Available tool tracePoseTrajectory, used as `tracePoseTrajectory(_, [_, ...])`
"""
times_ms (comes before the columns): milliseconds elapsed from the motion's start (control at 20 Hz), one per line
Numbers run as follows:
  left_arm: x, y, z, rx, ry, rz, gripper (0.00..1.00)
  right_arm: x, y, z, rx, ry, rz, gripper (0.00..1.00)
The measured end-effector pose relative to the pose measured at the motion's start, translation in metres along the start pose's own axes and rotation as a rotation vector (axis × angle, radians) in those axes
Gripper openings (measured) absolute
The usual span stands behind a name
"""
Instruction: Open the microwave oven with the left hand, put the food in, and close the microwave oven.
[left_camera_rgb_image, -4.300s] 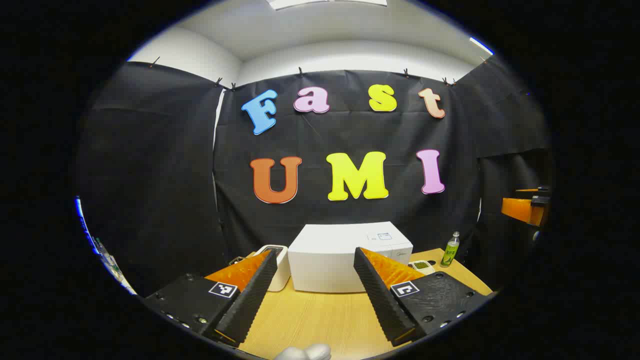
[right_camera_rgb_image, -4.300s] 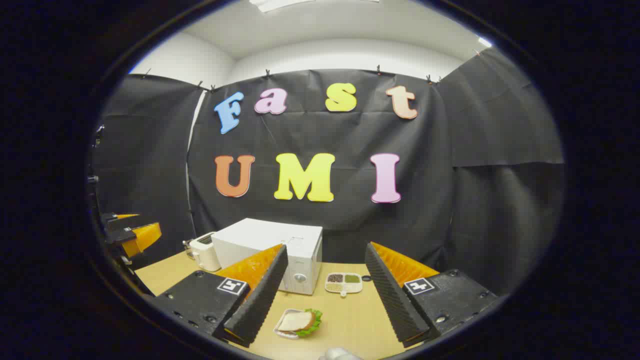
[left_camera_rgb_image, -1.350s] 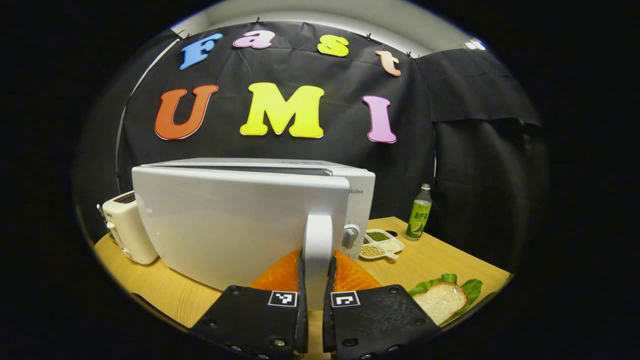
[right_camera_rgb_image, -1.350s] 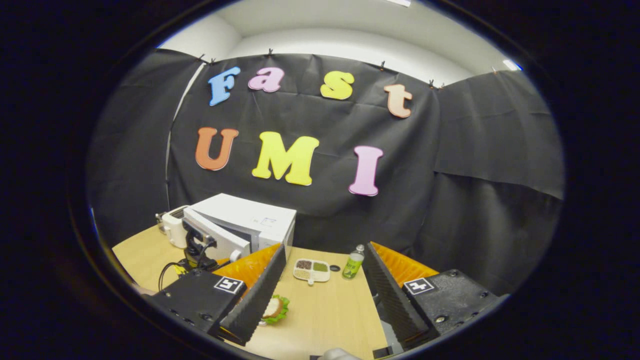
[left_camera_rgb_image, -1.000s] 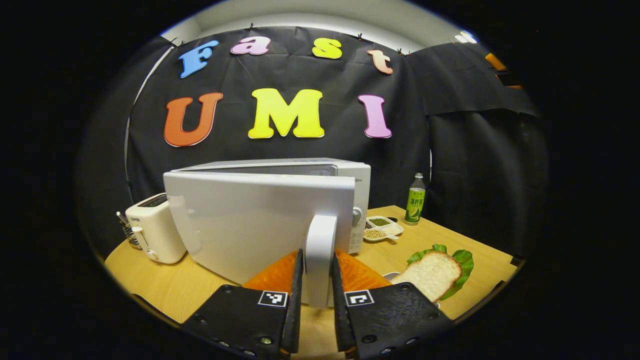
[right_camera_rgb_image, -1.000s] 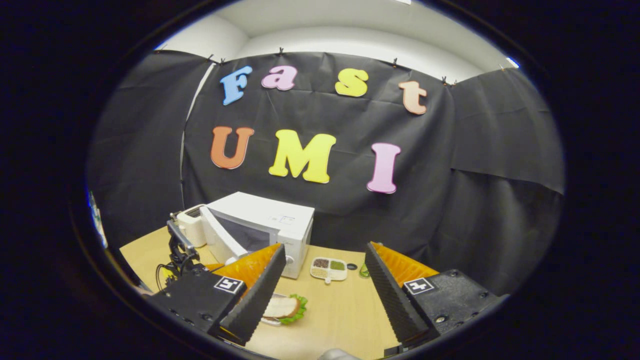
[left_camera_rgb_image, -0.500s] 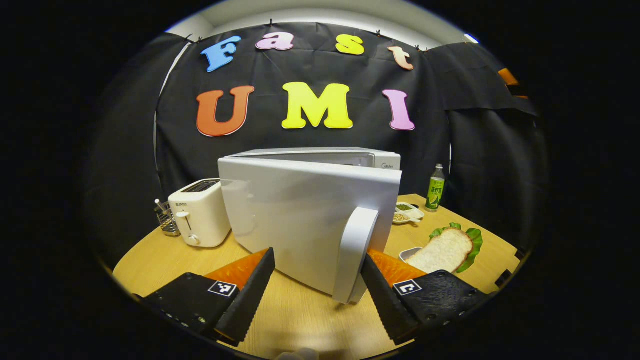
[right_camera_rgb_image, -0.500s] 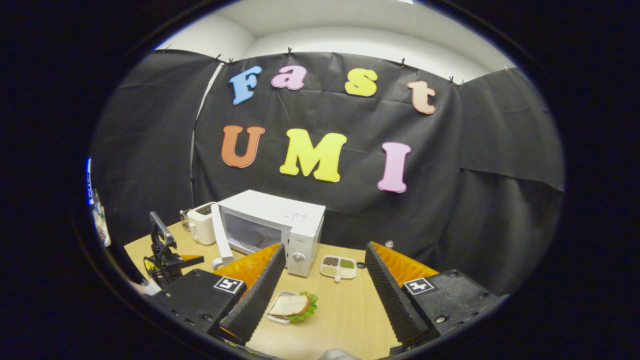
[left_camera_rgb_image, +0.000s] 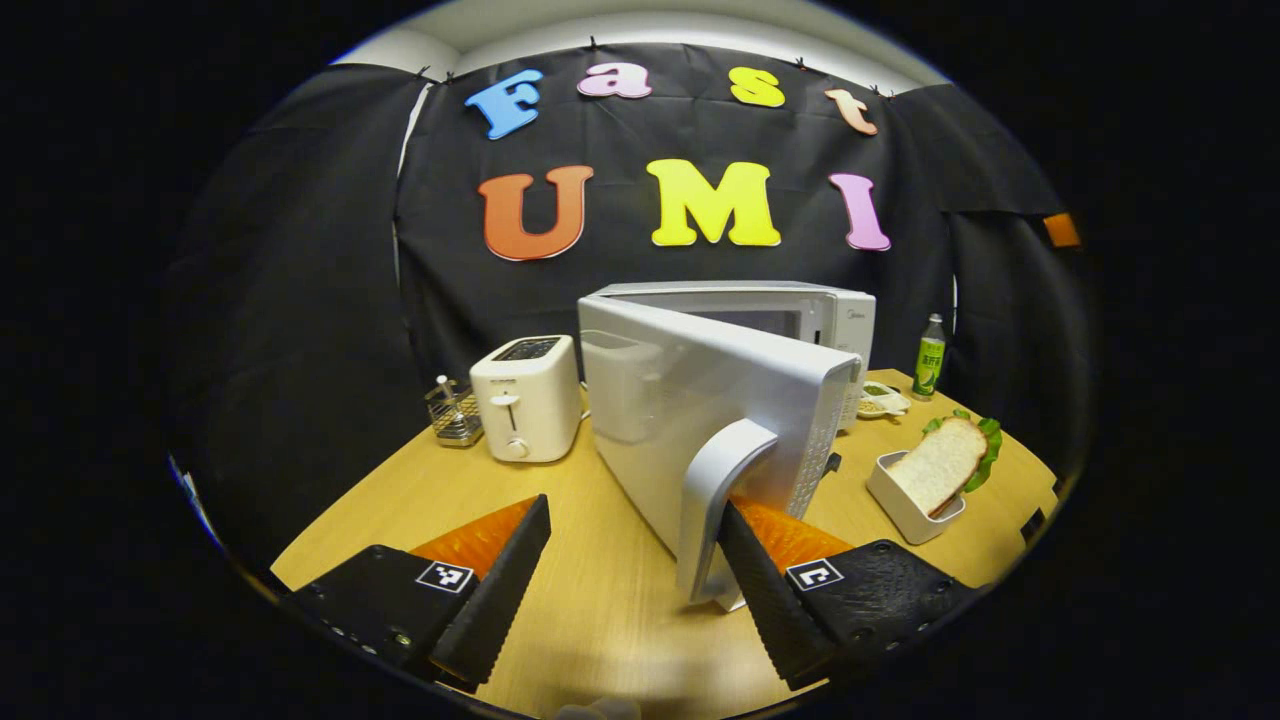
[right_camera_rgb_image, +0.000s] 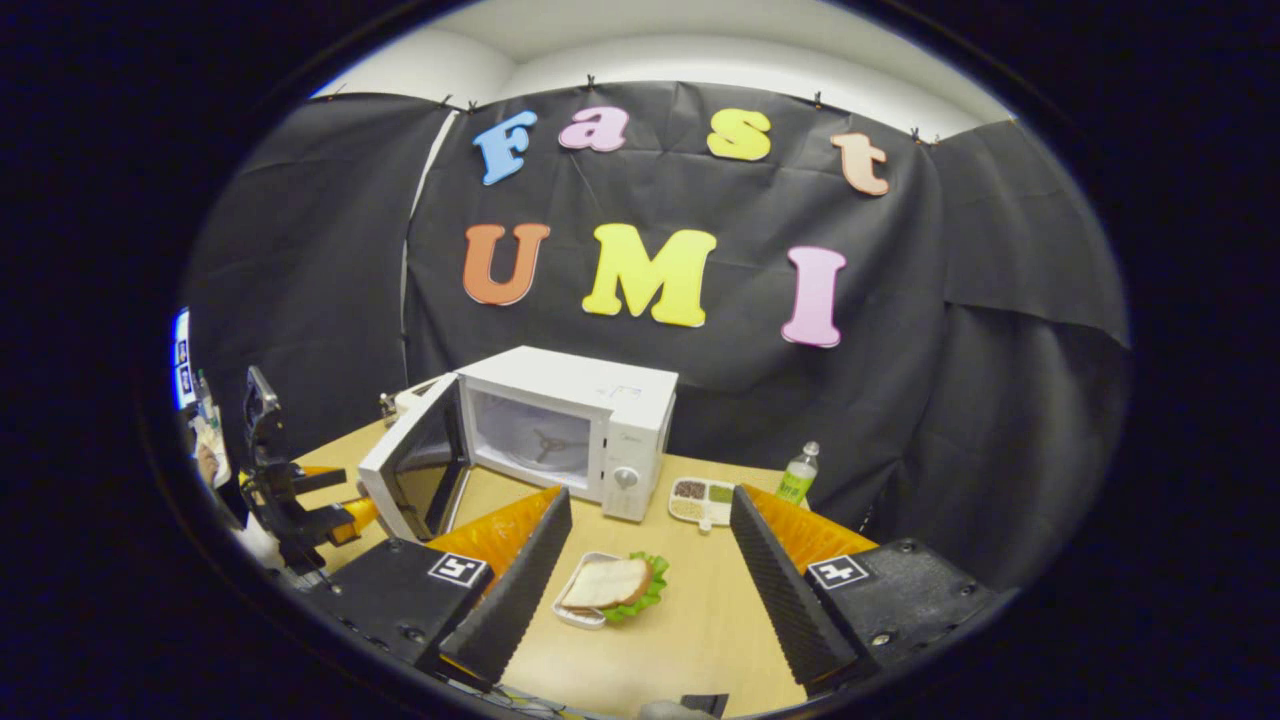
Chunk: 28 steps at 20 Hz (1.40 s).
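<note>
The white microwave (right_camera_rgb_image: 640, 420) stands at the back of the wooden table, its door (left_camera_rgb_image: 700, 390) swung wide open and its cavity (right_camera_rgb_image: 535, 440) bare. My left gripper (left_camera_rgb_image: 625, 590) is open just in front of the door's handle (left_camera_rgb_image: 715, 500); the handle sits beside its right finger (left_camera_rgb_image: 765, 590), not clamped. The left gripper (right_camera_rgb_image: 325, 515) also appears far left, next to the door (right_camera_rgb_image: 415, 470). The food, a slice of bread on lettuce (right_camera_rgb_image: 612, 584) in a white tray (left_camera_rgb_image: 900, 498), lies between my right gripper's open fingers. My right gripper (right_camera_rgb_image: 640, 590) hovers above it.
A white toaster (left_camera_rgb_image: 525, 395) and a small wire holder (left_camera_rgb_image: 455, 410) stand left of the microwave. A divided dish of seeds (right_camera_rgb_image: 705, 500) and a green bottle (right_camera_rgb_image: 797, 475) stand to its right. Black cloth walls close the table in.
My left gripper has let go of the door handle and opened, and the door has swung from half open to wide open. The right gripper has come nearer the sandwich.
</note>
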<state>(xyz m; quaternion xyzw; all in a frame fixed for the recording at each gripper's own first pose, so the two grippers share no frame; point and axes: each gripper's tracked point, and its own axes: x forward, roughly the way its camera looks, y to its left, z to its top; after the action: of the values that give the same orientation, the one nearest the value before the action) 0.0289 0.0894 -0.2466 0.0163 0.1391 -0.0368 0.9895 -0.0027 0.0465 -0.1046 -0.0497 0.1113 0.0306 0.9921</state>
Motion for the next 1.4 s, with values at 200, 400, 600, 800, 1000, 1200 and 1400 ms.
tracePoseTrajectory(200, [-0.020,0.046,-0.006,0.021,0.015,0.074,0.97,0.025,0.000,-0.049,0.059,0.095,0.026,1.00])
tracePoseTrajectory(400, [-0.042,0.079,-0.006,0.044,0.027,0.138,0.97,0.062,0.001,-0.106,0.199,0.236,0.079,1.00])
tracePoseTrajectory(600, [-0.061,0.089,0.002,0.063,0.027,0.176,0.97,0.103,-0.002,-0.151,0.274,0.350,0.124,0.86])
tracePoseTrajectory(800, [-0.076,0.083,0.020,0.065,0.018,0.206,0.97,0.137,-0.002,-0.187,0.356,0.465,0.207,0.93])
tracePoseTrajectory(1000, [-0.082,0.071,0.037,0.052,0.011,0.249,0.97,0.156,0.005,-0.211,0.495,0.606,0.334,0.73])
tracePoseTrajectory(1200, [-0.087,0.054,0.048,0.031,0.013,0.302,0.97,0.168,0.011,-0.211,0.661,0.704,0.431,0.71])
tracePoseTrajectory(1400, [-0.094,0.046,0.057,0.014,0.026,0.368,0.97,0.167,0.019,-0.208,0.776,0.793,0.509,0.36])
